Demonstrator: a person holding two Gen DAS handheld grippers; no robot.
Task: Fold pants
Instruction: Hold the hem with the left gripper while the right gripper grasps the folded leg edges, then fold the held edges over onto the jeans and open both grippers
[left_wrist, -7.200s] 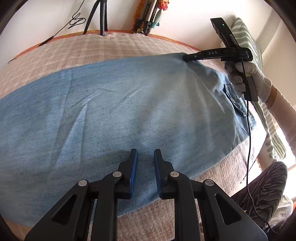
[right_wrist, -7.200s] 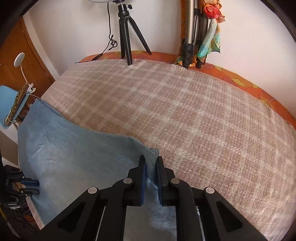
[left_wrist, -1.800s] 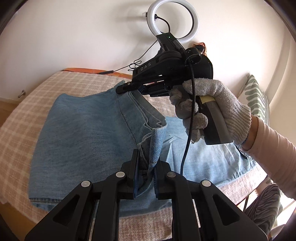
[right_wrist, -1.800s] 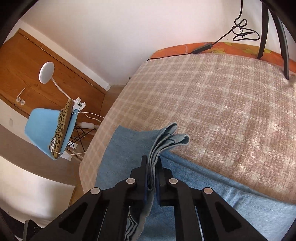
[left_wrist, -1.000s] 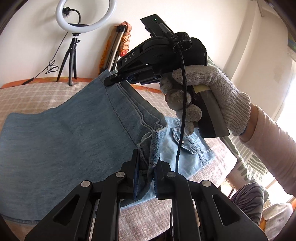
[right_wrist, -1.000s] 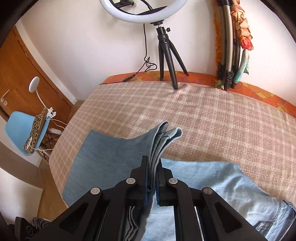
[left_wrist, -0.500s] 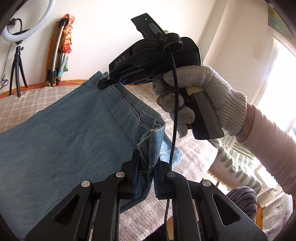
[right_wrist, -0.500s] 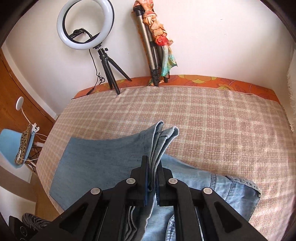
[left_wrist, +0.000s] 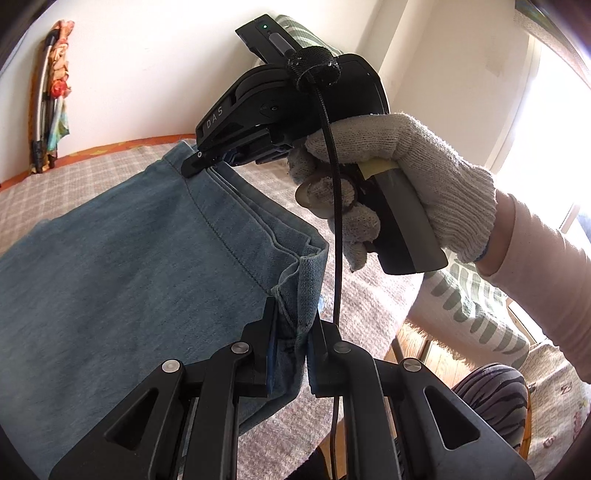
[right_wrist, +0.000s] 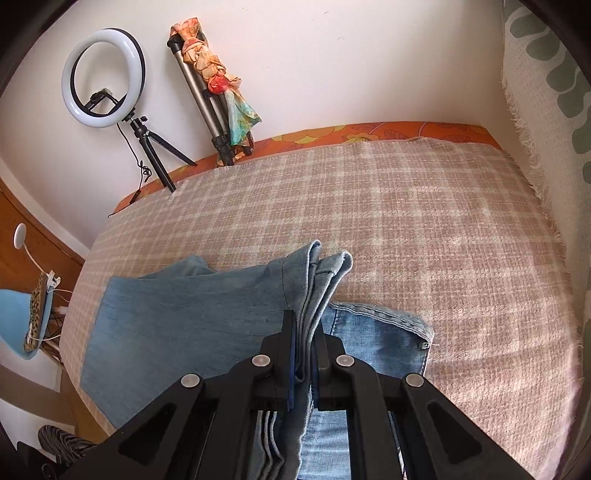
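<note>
Nearest: my left gripper, jaws pinching the jeans hem corner. Beyond: my right gripper, jaws clamped on the stacked hems. Jeans drape over the plaid bed cover. Farthest: ring light.

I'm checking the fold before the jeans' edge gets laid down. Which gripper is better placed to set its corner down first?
Probably the right gripper: it grips the jeans at the far corner above the waistband already lying on the blanket. The left gripper grips the near corner by the bed's edge.
</note>
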